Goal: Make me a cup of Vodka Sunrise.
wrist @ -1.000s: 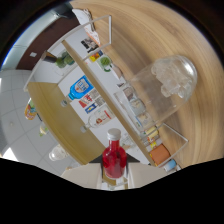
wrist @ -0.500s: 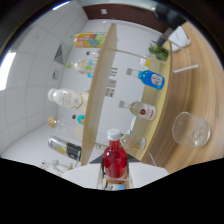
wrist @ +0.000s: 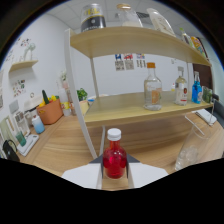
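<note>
The gripper [wrist: 115, 167] has its two fingers clamped on a small red bottle [wrist: 114, 159], white cap up, held upright between them. Going by the colour it is likely the grenadine for the sunrise, though no label shows.

Beyond the fingers and off to the right stands a clear glass [wrist: 189, 150] on the wooden table [wrist: 150, 140]. Farther beyond, a shelf [wrist: 145, 111] carries a clear bottle [wrist: 153, 87] with an orange cap and a few others.

If the pour is next, I would bring the bottle over the glass before tipping it, and keep the grip firm so the round body cannot twist. The cap looks on, so it needs to come off first. Tilt slowly: the syrup should sink, not splash.
</note>
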`<state>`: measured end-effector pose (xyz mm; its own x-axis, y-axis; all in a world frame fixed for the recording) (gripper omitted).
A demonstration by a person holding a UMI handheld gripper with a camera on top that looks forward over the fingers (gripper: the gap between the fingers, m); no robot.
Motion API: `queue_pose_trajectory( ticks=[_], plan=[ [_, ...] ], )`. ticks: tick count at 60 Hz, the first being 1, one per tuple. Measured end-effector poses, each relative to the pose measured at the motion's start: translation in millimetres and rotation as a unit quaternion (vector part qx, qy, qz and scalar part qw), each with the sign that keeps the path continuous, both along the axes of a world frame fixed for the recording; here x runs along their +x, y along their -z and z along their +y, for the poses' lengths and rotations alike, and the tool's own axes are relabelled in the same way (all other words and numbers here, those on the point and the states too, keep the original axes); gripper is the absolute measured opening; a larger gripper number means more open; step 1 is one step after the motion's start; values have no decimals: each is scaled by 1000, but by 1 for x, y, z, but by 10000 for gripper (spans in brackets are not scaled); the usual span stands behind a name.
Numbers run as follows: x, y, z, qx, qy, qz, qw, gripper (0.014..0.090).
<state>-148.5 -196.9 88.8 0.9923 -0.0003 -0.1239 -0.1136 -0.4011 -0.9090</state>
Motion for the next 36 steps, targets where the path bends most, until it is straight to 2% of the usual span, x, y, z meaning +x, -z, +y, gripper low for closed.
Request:
queue_pose_trajectory(
  ticks=[7, 16, 25, 36],
  plan=[
    [-9, 38, 3, -48, -4, -28, 998, 342],
    [-17, 58, 8, -72, -15, -44, 996, 341],
    [-23, 72, 7, -88, -28, -47, 995, 343],
    [-26, 72, 1, -81, -49, -62, 994, 352]
  ],
)
